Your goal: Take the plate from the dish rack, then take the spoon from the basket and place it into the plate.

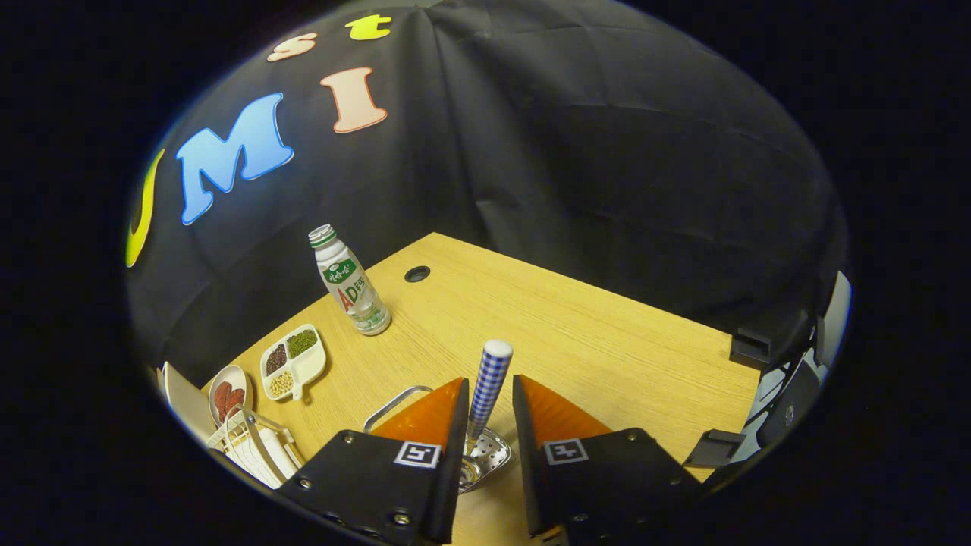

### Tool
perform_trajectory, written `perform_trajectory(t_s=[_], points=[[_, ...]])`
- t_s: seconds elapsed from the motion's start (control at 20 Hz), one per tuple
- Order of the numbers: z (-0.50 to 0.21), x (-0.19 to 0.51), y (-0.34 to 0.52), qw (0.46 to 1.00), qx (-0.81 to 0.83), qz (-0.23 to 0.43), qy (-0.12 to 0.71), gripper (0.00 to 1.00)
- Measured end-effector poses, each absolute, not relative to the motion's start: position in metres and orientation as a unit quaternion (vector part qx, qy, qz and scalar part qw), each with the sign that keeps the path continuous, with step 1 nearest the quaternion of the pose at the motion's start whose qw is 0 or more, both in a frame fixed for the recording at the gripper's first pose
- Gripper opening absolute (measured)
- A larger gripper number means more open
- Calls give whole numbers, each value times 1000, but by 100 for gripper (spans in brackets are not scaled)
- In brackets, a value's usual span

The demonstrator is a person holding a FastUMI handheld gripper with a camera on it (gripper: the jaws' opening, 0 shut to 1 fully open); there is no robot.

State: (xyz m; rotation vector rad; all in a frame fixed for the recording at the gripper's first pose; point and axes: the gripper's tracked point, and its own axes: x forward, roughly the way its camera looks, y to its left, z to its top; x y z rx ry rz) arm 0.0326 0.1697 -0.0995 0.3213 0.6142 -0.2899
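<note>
Over the wooden table [576, 318] our gripper [489, 406] brackets the spoon's checkered handle [489, 387] above the perforated basket [485, 455], contact unclear, so we risk slipping.

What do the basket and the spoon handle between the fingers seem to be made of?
Basket: probably polished metal, since its wall is shiny and perforated. Spoon handle: perhaps ceramic or plastic, glossy with a blue checked pattern and white tip; the gripper fingers flank it.

On the wooden table [607, 334], a spoon handle [489, 387] stands upright between the gripper [489, 409] fingers, rising from a metal basket [485, 459]. A bottle [349, 282] stands beyond, left; a divided dish [293, 362] and dish rack [254, 447] lie nearer left.
</note>
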Motion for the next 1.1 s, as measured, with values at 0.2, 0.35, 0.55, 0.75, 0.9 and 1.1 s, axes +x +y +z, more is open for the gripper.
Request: perform_trajectory(t_s=[0.2,0.35,0.55,0.75,0.9,1.1], points=[[-93,38,184,936,157,-115,292,17],[-84,41,190,943,135,-107,283,8],[-51,42,198,956,106,-100,253,8],[-5,32,203,971,62,-93,212,8],[28,12,214,979,32,-83,183,8],[54,-27,239,985,15,-59,159,8]])
